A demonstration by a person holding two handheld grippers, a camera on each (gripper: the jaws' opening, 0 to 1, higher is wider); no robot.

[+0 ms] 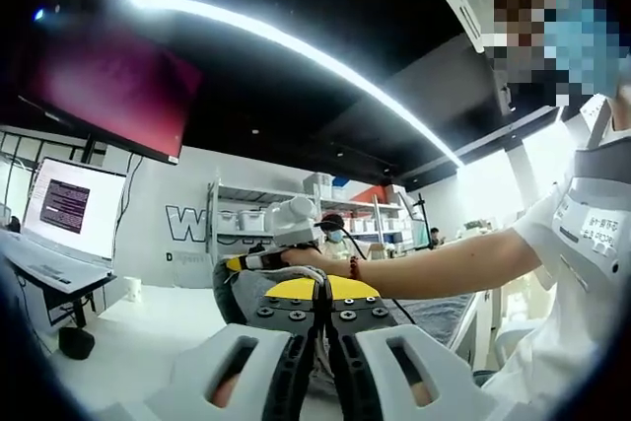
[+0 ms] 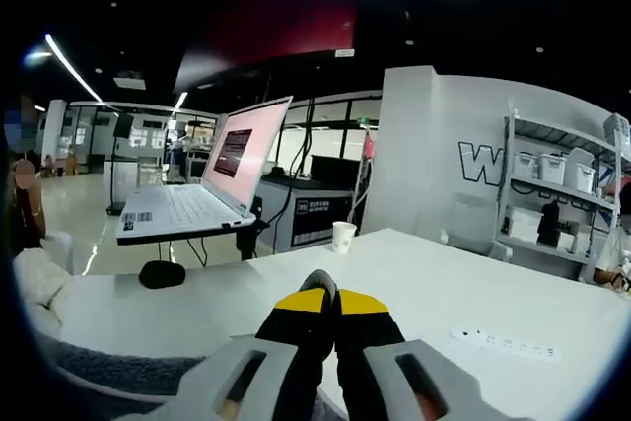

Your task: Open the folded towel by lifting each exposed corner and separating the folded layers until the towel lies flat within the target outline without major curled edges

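Both grippers, left gripper [image 1: 317, 293] and right gripper [image 2: 323, 295], closed, holding nothing visible.

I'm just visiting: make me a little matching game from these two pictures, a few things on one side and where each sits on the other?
Things:
1. laptop
2. paper cup
3. power strip
4. storage bins

Places:
A. on the metal shelf rack
B. lying flat on the white table, right of the gripper
C. on a raised stand, lid open
D. upright at the table's far edge

Pairs: 1-C, 2-D, 3-B, 4-A
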